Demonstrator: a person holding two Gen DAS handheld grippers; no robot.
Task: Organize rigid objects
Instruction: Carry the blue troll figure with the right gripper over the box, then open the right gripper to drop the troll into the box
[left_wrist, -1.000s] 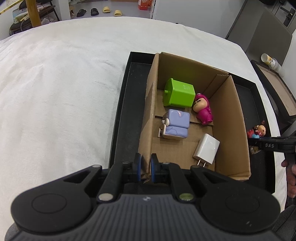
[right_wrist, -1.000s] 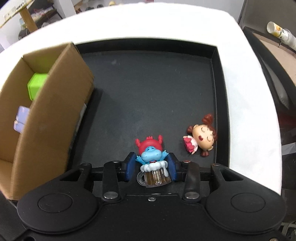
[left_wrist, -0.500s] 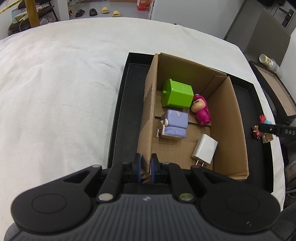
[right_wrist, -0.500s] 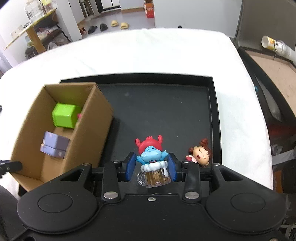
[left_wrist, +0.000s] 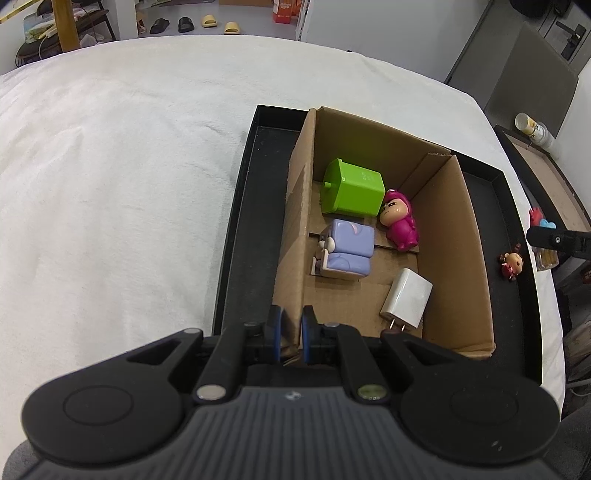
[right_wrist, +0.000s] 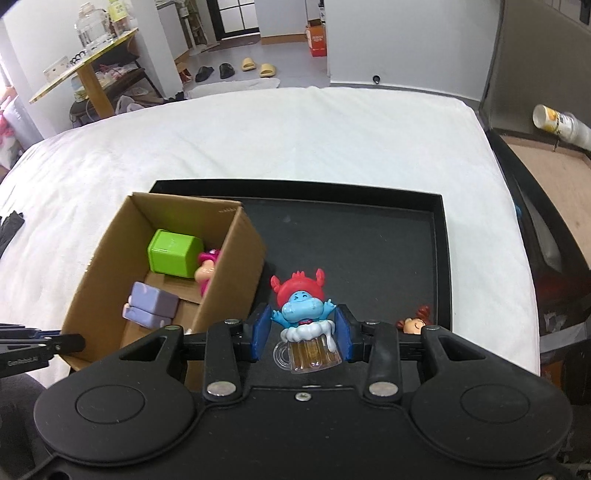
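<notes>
Left gripper (left_wrist: 290, 334): bottom centre of the left wrist view, blue pads pinching the near left wall of the cardboard box (left_wrist: 452, 236).
Right gripper (right_wrist: 300, 332): lower centre of the right wrist view, pads clamped on a blue figurine with a red headpiece sitting in a beer mug (right_wrist: 304, 325), held above the tray.
Cardboard box: open-topped, standing in the left part of the black tray (right_wrist: 441, 258), which lies on a white cloth-covered surface (left_wrist: 110, 177).
Green cube-shaped block (left_wrist: 351, 188): at the far end of the box floor, touching the pink-suited figurine (left_wrist: 399, 223) lying just to its right.
Lavender block toy (left_wrist: 347, 251): middle of the box, against the left wall, just below the green block in the frame.
White charger plug (left_wrist: 406, 297): near end of the box, prongs pointing toward the lower edge of the frame.
Red-haired girl figurine (left_wrist: 511, 264): lying on the tray floor near its right rim, right of the box; in the right wrist view only its head shows beside the right gripper's pad.
</notes>
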